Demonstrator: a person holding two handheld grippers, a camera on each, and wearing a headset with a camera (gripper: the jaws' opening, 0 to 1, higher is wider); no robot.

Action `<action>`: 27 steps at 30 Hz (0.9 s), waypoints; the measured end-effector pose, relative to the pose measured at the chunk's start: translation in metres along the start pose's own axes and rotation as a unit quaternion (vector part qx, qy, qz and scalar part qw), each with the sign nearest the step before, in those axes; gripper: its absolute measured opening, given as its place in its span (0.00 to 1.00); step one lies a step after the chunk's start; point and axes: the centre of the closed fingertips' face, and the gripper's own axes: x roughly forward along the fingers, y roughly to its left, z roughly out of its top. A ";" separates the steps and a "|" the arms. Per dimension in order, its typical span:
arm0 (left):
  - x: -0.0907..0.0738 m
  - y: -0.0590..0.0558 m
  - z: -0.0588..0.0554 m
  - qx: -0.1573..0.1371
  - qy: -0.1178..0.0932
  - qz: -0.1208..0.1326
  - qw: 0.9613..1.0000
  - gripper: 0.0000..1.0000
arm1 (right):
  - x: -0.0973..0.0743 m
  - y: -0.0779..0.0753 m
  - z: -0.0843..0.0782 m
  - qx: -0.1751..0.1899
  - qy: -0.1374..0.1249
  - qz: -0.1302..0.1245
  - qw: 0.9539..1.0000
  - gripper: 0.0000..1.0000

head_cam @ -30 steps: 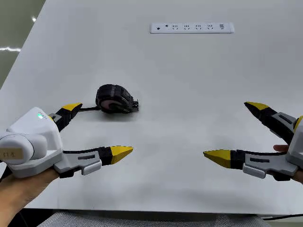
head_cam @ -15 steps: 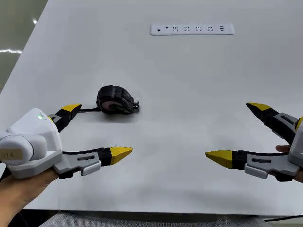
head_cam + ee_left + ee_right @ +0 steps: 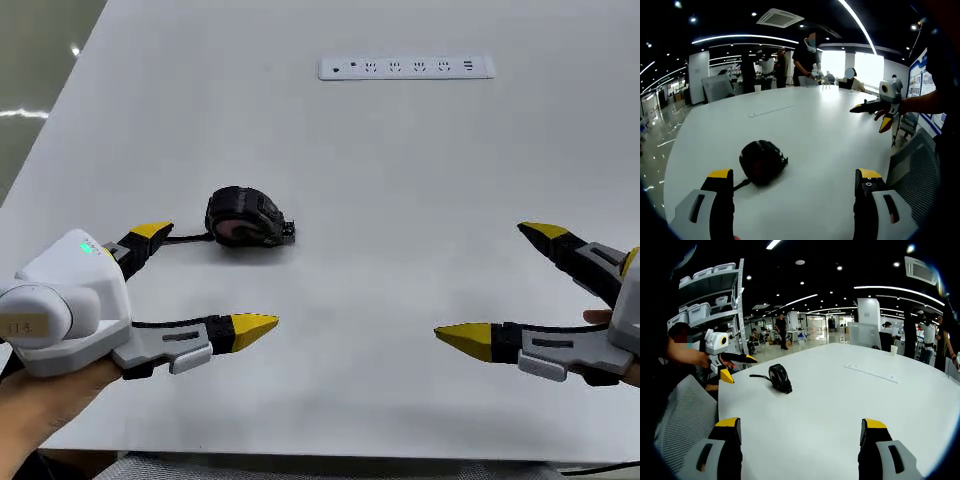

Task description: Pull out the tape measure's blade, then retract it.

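Tape measure (image 3: 245,216) lies on the white table (image 3: 400,190), left of centre, its blade wound inside the black case and its hook at the case's right end. A thin black strap (image 3: 190,232) trails from the case toward the left gripper (image 3: 215,275); whether it touches the far jaw tip I cannot tell. That gripper's jaws are spread wide with nothing between them, just short of the case. The right gripper (image 3: 486,281) is well apart to the right, jaws equally wide and holding nothing. There is one tape measure, two grippers and one power strip (image 3: 406,67) near the far edge. Bare tabletop stretches between the grippers; the table's left edge runs close behind the left gripper, its near edge just below both.
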 end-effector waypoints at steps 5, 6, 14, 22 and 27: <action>0.001 0.002 0.000 0.001 0.003 -0.003 1.000 0.99 | 0.001 -0.001 0.000 -0.001 0.005 0.005 1.000 0.99; 0.001 0.003 0.000 0.001 0.004 -0.003 1.000 0.99 | 0.002 -0.001 0.000 -0.001 0.006 0.006 1.000 0.99; 0.003 0.008 -0.002 0.006 0.017 -0.009 1.000 0.99 | 0.003 -0.004 -0.003 -0.003 0.019 0.016 1.000 0.97; 0.010 0.014 -0.003 0.015 0.030 -0.024 0.999 0.98 | 0.010 -0.008 -0.004 -0.014 0.034 0.031 0.999 0.97; 0.014 0.017 0.000 0.026 0.037 -0.034 0.998 0.97 | 0.016 -0.010 -0.003 -0.024 0.042 0.043 0.998 0.96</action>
